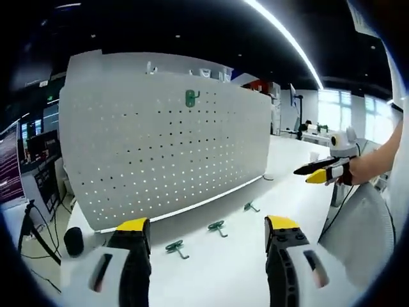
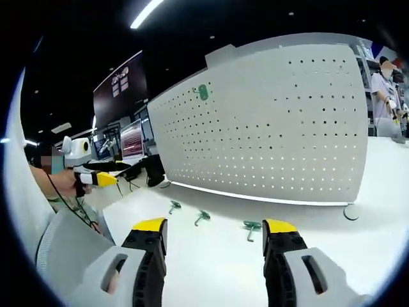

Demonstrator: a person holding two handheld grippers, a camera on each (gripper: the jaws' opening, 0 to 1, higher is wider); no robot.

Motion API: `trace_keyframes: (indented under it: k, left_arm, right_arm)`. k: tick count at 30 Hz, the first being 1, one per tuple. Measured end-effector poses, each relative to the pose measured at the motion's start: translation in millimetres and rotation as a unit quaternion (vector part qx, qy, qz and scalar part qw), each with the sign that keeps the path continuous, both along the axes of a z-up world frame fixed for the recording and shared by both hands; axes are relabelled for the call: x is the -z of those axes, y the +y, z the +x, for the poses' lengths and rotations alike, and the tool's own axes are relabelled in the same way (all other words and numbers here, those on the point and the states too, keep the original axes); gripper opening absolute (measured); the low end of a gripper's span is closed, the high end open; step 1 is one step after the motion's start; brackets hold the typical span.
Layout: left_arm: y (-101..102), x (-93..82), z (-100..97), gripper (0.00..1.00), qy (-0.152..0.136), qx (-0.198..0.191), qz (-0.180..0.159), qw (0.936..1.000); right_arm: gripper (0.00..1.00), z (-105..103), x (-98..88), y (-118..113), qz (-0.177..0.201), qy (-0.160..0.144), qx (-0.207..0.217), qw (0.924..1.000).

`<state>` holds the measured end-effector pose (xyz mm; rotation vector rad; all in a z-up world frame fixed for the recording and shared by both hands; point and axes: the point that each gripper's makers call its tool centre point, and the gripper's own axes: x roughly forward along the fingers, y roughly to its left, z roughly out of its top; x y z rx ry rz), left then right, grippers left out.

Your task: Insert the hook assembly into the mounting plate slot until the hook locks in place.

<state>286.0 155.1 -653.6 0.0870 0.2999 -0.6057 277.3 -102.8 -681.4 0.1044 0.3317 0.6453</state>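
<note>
1. Left gripper [image 1: 208, 233] and right gripper [image 2: 214, 236]: jaws wide apart, holding nothing.
2. Three green hooks [image 1: 217, 226] lie on the white counter [image 1: 243, 268], ahead of the jaws.
3. Behind them stands the pegboard [image 1: 166, 147], one hook [image 1: 191, 97] hung near its top.

No lettering can be made out. In the right gripper view a dark wall sign [image 2: 119, 82] carries pale marks too small to read, and the monitors [image 2: 131, 142] below it show blurred content. In the left gripper view a screen [image 1: 9, 167] shows lines of text, illegible
</note>
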Motion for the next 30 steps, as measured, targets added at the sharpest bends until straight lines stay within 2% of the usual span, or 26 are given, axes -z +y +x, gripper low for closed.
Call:
trace_keyframes:
  k: [2, 6, 12, 22, 30]
  left_arm:
    - [-3, 7.1, -2.7, 0.74, 0.016, 0.026, 0.018, 0.9994]
    - [-4, 9.4, 0.1, 0.74, 0.024, 0.041, 0.024, 0.9986]
    - [-4, 16.1, 4.0, 0.73, 0.035, 0.071, 0.057, 0.9952]
    - [2, 24.9, 12.9, 0.71, 0.038, 0.113, 0.119, 0.9857]
    - [6, 34.5, 16.8, 0.70, 0.050, 0.143, 0.159, 0.9756]
  right_arm:
    - [0.58, 0, -0.5, 0, 0.004, 0.001, 0.000, 1.0000]
    - [0.57, -1, 0.7, 1, 0.000, 0.002, -0.003, 1.0000]
    - [0.57, -3, 2.9, 2, -0.006, 0.004, -0.007, 0.9999]
    - [0.56, -4, 4.7, 4, -0.013, 0.005, -0.012, 0.9998]
    - [0.56, -5, 5.4, 5, -0.017, 0.006, -0.016, 0.9997]
